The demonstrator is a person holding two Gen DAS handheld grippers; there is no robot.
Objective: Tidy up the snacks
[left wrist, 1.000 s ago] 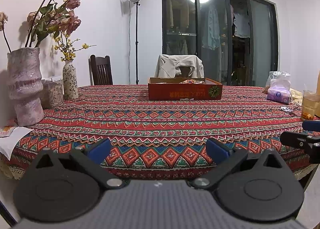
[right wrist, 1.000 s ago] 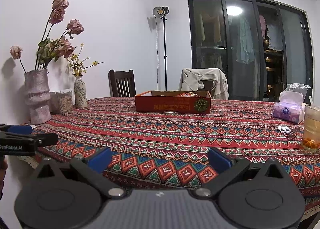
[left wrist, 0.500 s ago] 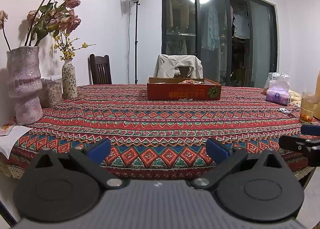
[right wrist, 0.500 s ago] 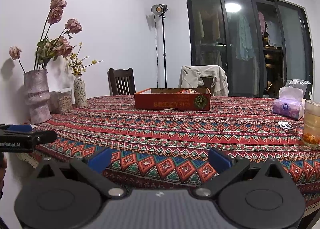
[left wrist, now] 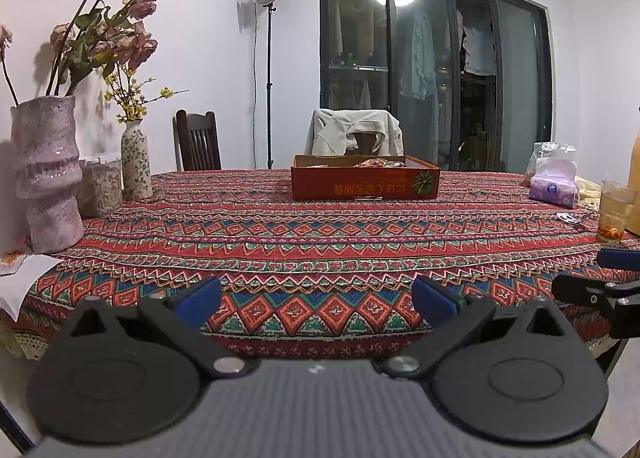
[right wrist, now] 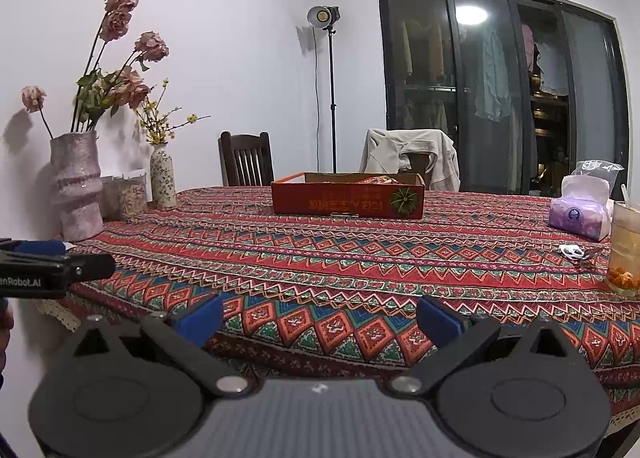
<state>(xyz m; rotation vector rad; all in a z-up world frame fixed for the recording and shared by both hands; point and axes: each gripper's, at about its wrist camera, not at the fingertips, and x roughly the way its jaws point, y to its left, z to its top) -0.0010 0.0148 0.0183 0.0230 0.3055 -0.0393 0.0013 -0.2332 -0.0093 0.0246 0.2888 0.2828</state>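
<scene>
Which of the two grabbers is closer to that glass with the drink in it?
The right gripper is nearer. The glass stands at the table's right side, just ahead and to its right. The left gripper is held further left, with the right gripper between it and the glass.

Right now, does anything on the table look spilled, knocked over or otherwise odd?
Nothing looks spilled or toppled. The red box sits flat, though its printed text faces the cameras upside down. Both vases stand upright, as does the glass. A small crumpled wrapper lies loose beside the glass.
</scene>
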